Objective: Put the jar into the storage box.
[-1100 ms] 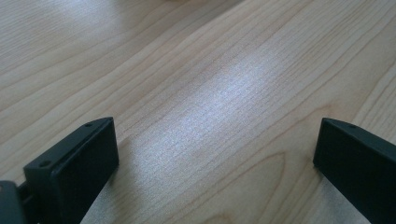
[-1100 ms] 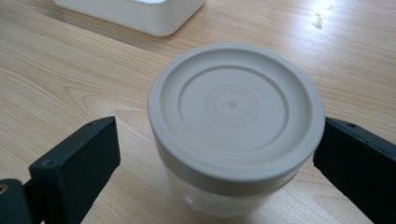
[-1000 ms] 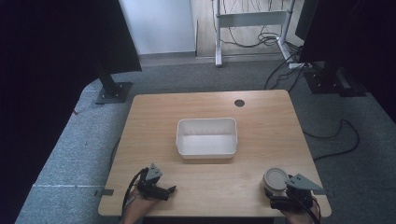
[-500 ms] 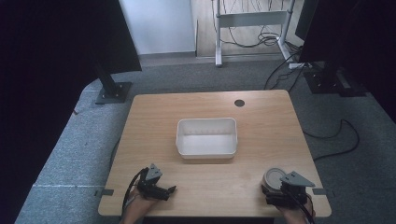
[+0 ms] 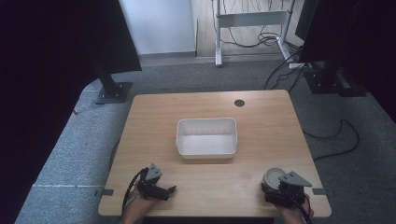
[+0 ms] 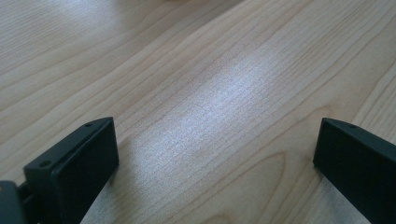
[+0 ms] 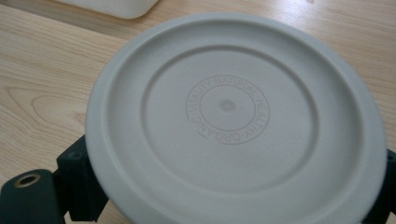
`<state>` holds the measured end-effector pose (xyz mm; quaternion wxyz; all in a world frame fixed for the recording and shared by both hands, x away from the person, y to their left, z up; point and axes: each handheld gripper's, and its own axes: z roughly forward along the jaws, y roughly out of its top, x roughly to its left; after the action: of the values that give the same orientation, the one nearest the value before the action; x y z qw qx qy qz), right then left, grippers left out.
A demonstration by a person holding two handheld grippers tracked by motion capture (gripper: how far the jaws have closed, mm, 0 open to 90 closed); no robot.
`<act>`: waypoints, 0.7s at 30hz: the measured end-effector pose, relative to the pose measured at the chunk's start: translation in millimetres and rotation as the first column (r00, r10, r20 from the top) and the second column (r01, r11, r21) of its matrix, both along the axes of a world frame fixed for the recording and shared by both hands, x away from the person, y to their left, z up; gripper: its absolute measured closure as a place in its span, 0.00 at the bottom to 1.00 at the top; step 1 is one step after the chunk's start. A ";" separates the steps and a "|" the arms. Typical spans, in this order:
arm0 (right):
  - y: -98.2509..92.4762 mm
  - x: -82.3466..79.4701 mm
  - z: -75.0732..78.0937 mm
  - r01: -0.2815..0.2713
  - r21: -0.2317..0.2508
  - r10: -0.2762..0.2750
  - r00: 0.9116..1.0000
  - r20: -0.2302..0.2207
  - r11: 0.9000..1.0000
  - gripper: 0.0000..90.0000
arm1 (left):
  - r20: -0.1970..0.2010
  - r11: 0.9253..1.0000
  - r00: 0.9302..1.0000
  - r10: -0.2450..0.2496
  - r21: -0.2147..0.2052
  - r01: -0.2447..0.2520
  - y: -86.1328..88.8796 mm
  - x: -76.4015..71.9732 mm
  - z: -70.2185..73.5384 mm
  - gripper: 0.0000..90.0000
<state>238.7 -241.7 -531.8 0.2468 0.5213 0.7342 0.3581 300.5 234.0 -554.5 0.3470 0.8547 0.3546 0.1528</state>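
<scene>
Near the front right corner of the pale wood-grain table (image 5: 261, 116): a round, matte grey lid (image 7: 233, 121) with concentric rings and embossed lettering, pinched between the black jaws of the right gripper (image 5: 280, 189). At front left, the left gripper (image 5: 156, 186), blocky jaws spread wide over bare, glossy grain. Mid-table, well apart from both, a white rectangular plastic tub (image 5: 207, 137) with rounded corners.

In the right gripper view the grey lid (image 7: 233, 126) hides most of both jaws of the right hand-held gripper (image 5: 280, 190), so their grip on it cannot be judged; the lid's lower rim is cut off by the bottom edge. In the high view that gripper covers part of the lid. The left hand-held gripper (image 6: 215, 158) has its right jaw cut by the frame edge. Both forearms are cropped at the bottom of the high view.
</scene>
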 end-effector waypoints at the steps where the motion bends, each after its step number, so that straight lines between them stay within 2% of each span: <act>1: 0.3 -0.1 0.2 0.001 0.000 -0.001 1.000 -0.002 1.000 0.10 | 0.000 1.000 1.000 0.000 0.000 0.000 0.0 0.0 0.0 0.00; 7: 1.5 -0.1 1.1 0.005 0.005 -0.005 1.000 -0.002 1.000 0.10 | 0.000 1.000 1.000 0.000 0.000 0.000 0.0 0.0 0.0 0.00; 17: 6.7 0.9 6.1 -0.020 0.013 0.020 1.000 0.001 1.000 0.10 | 0.000 1.000 1.000 0.000 0.000 0.000 0.0 0.0 0.0 0.00; 21: 9.0 2.0 11.1 -0.025 0.019 0.025 1.000 0.015 0.999 0.10 | 0.000 1.000 1.000 0.000 0.000 0.000 0.0 0.0 0.0 0.00</act>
<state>240.7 -232.7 -520.7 0.2426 0.5117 0.7354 0.3723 300.5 234.0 -554.5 0.3468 0.8548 0.3546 0.1528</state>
